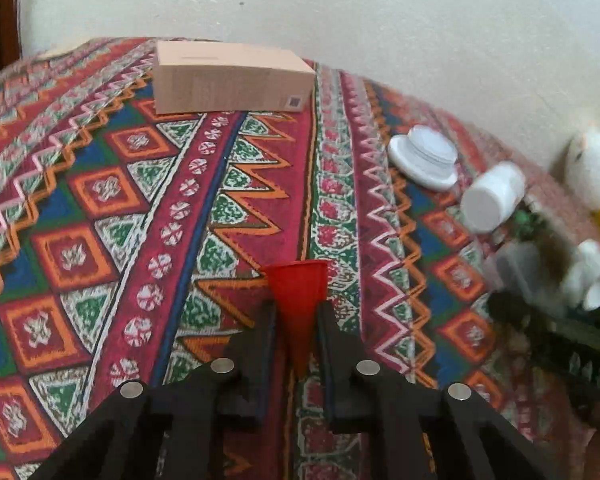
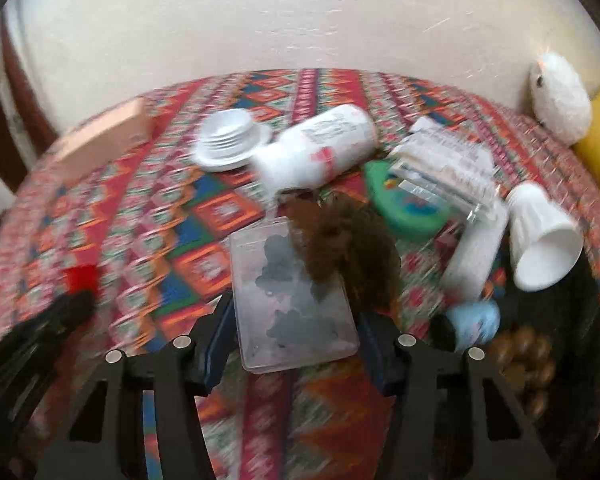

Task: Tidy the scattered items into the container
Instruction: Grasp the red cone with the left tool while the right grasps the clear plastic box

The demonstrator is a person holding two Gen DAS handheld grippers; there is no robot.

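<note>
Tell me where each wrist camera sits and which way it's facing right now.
Left wrist: behind the left gripper, shut on a red funnel, facing the tan box and wall.
Right wrist: behind the open right gripper astride a clear case, facing the clutter.
Shared: white bottle, box, patterned cloth.

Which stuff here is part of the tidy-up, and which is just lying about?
Part of the job:
red funnel, held by left gripper
clear card holder, between right gripper fingers
white bottle
white lid
white cup

Just lying about:
patterned cloth
white plush toy
</note>
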